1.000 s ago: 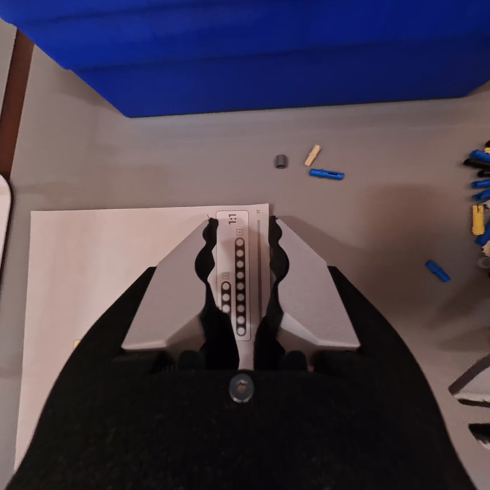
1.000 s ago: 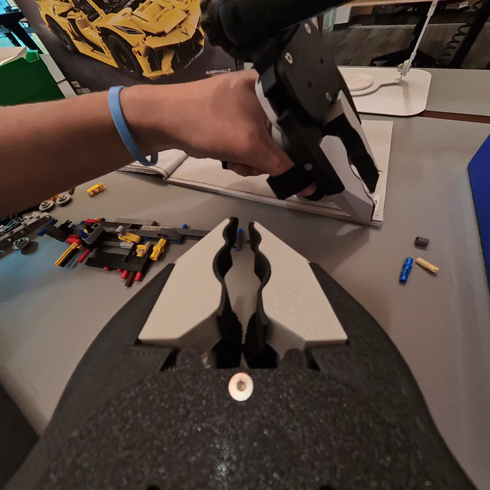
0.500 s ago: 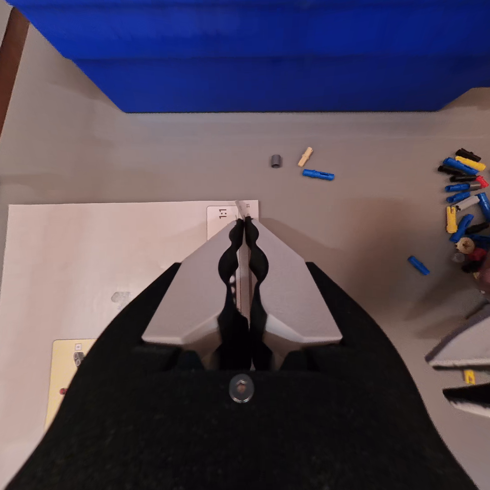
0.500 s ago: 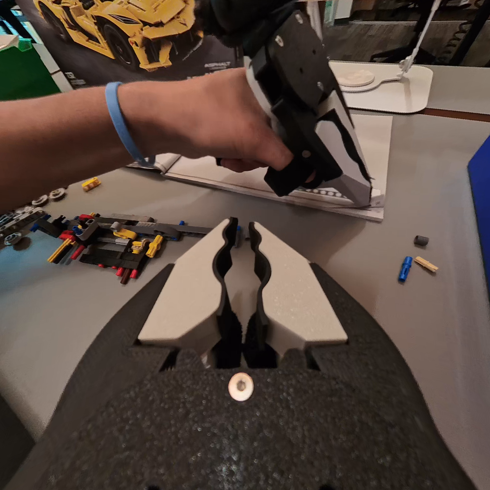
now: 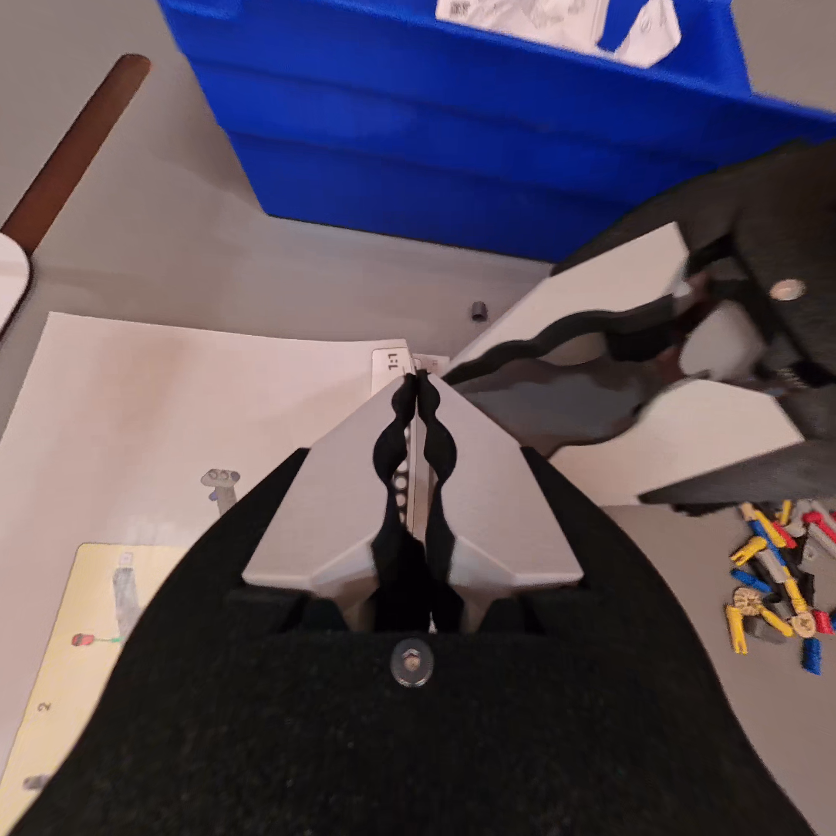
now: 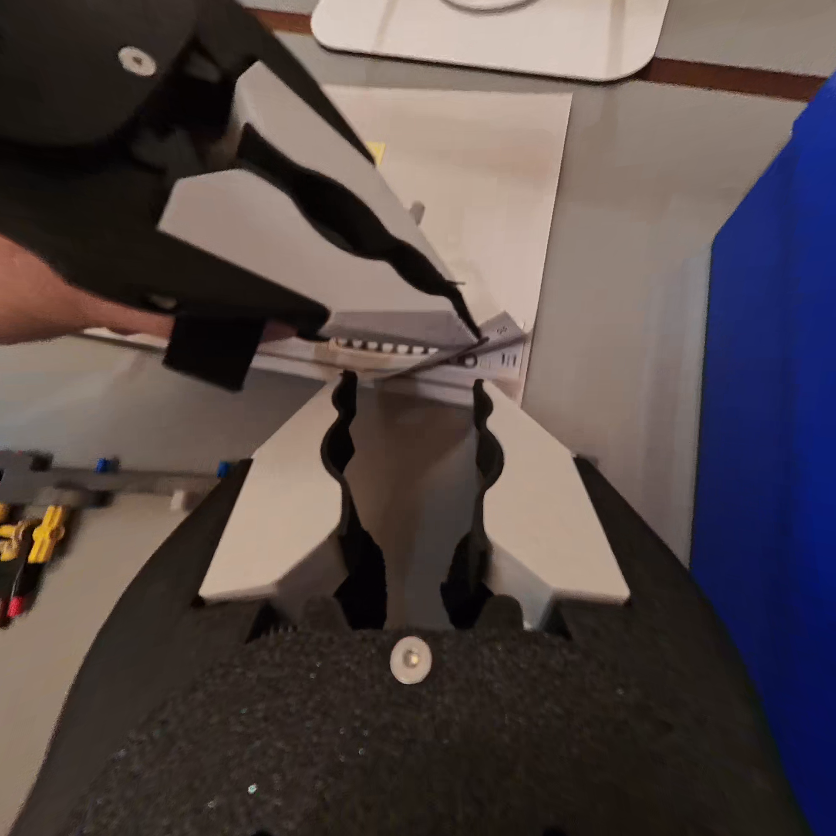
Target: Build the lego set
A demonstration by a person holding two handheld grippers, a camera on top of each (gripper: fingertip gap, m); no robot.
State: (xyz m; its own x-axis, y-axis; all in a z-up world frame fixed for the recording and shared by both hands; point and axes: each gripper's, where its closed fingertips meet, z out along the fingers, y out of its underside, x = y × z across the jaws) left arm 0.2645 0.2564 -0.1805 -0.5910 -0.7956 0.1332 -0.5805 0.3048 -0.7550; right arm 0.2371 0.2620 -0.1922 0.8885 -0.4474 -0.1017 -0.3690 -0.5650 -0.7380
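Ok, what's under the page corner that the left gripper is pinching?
Under the lifted white page corner held by the left gripper lie more pages of the white instruction booklet, with printed part drawings. Whatever is beneath the booklet is covered.

The grey table carries an open instruction booklet, a blue bin, a white flat stand base — and scattered lego pieces.

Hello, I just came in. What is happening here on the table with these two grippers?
A person is working through a lego build and is turning a page of the instruction booklet. The left gripper is shut on the page corner and lifts it a little. The right gripper is open, close to that same corner. Loose lego pieces lie beside, and a blue bin stands behind the booklet.
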